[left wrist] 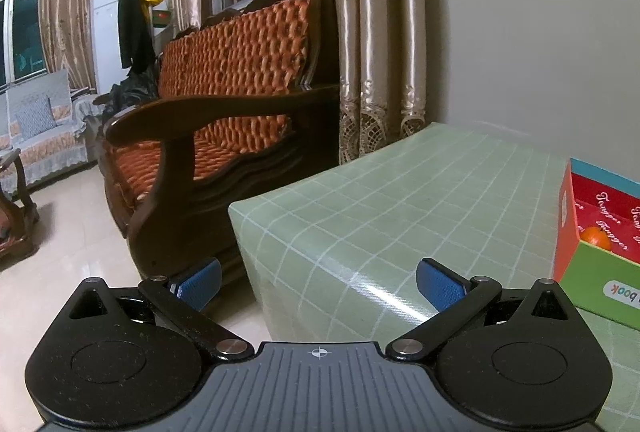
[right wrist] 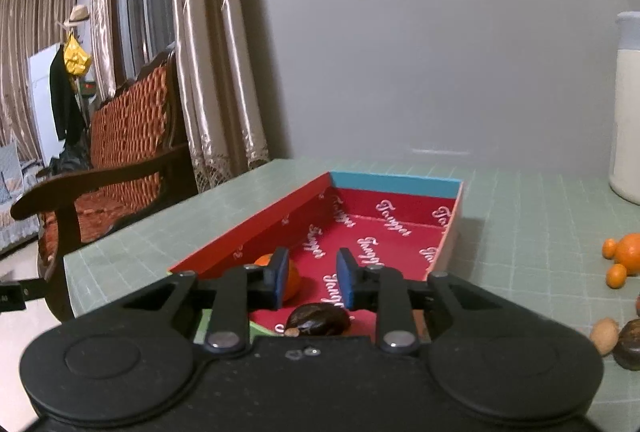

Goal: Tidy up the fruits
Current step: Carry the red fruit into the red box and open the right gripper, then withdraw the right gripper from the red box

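Right wrist: tool (right wrist: 313, 278) nearly clenched, empty; dark fruit (right wrist: 319, 319) lies below it.

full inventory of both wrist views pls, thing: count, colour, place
box: 1, red inside, blue end wall, on table
table: 1, green grid cover
orange fruit in box: 1, near left wall
dark brown fruit in box: 1, near end
orange fruits: 3, on table right of box
brown fruits: at least 2, tan and dark, right edge
white jug: 1, far right
wooden sofa: 1, orange cushions, left of table
left gripper: open, empty
right gripper: narrow gap, empty, over box
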The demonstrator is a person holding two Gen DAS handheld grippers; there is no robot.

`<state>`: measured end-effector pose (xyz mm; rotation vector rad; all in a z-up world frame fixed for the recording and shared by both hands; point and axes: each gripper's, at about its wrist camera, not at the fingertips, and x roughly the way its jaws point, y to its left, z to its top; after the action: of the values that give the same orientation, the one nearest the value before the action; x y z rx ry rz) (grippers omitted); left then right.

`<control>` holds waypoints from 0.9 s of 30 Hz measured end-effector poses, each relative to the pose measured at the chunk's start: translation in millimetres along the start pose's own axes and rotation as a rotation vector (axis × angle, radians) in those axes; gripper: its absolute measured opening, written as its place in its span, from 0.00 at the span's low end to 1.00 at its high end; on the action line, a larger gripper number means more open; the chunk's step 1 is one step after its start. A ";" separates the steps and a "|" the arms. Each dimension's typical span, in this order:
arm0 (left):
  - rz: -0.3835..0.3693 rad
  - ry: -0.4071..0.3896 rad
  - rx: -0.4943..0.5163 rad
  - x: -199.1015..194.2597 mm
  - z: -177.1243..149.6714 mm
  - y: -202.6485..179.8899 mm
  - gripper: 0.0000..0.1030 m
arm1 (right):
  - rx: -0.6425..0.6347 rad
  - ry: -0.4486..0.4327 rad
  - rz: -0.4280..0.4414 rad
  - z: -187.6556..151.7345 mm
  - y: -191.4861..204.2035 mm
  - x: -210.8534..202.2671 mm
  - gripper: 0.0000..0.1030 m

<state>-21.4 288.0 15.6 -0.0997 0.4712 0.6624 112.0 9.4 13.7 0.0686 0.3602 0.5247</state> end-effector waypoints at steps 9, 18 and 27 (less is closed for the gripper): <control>-0.024 -0.009 0.019 -4.9 0.6 -12.8 1.00 | 0.164 -0.070 -0.118 13.8 -65.2 -29.3 0.38; -0.070 -0.017 0.036 -13.8 3.0 -35.0 1.00 | 0.167 -0.106 -0.224 8.5 -93.6 -58.2 0.64; -0.160 -0.041 0.085 -32.2 2.0 -84.6 1.00 | 0.177 -0.133 -0.363 3.7 -122.1 -95.5 0.84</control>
<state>9.1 203.5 26.9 -0.0430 0.4457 0.4860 94.8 -144.0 28.6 0.2040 0.2799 0.1279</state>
